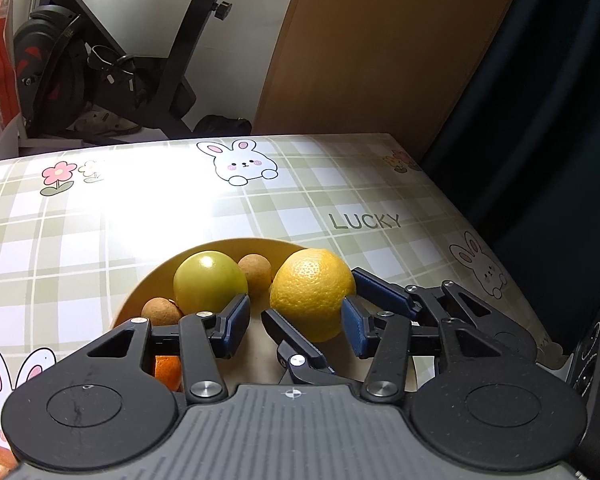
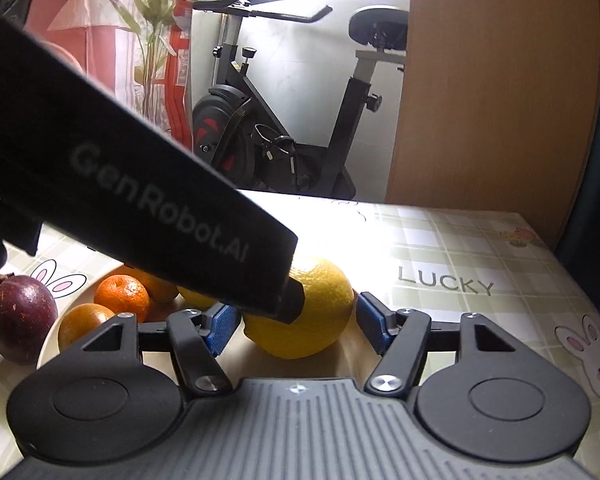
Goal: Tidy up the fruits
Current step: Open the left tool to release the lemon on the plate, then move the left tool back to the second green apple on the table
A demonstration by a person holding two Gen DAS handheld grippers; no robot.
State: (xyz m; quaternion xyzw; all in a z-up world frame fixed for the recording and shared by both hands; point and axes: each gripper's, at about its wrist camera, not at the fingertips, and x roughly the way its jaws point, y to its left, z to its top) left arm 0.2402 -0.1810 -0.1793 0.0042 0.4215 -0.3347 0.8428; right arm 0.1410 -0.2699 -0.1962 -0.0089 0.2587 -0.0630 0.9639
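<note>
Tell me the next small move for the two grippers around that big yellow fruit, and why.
Probably back the left gripper away before anything else. Both it and the right gripper are open around the same yellow citrus on the plate, and the left gripper's body crosses right over the fruit in the right wrist view. Then the right could close on it without the fingers fouling each other.

The word "LUCKY" is printed in grey-green capitals on the checked tablecloth (image 1: 180,208), near its right side in both wrist views, and a lone "Y" from another such print shows at the cloth's left edge in the left wrist view. In the right wrist view the black body of the left gripper (image 2: 296,304) crosses the frame and bears the grey lettering "GenRobot.AI" along its side. No other writing can be read.
</note>
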